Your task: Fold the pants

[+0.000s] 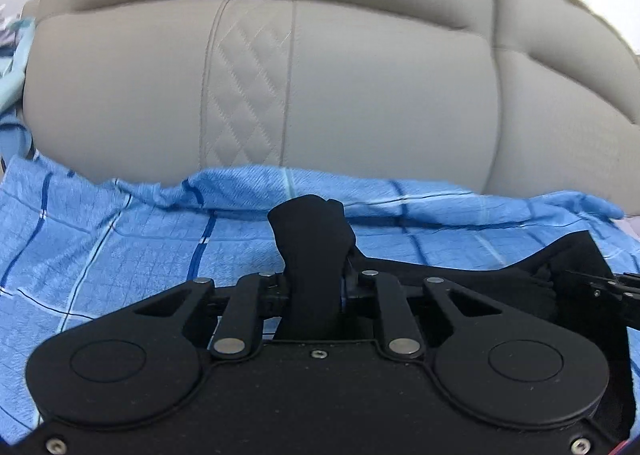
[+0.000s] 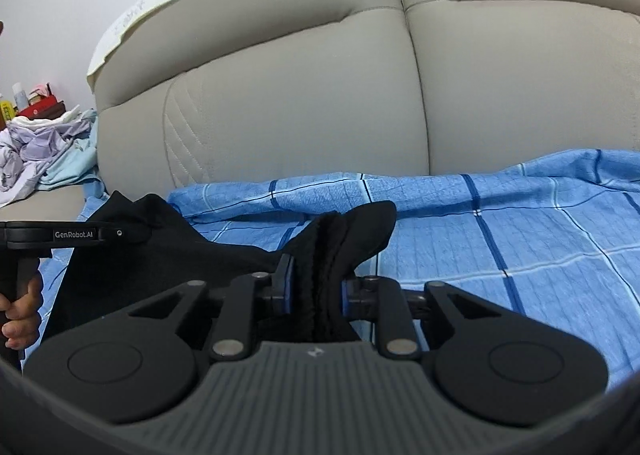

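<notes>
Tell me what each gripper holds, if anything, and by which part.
Both hold the black fabric pants. The left gripper is shut on a bunched edge; the right gripper is shut on a thick gathered edge. Which part of the pants cannot be told.

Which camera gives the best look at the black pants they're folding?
The right wrist view: the black pants spread from the right gripper toward the left gripper. The left wrist view shows only a bunched tuft pinched between its fingers, plus a strip at right.
</notes>
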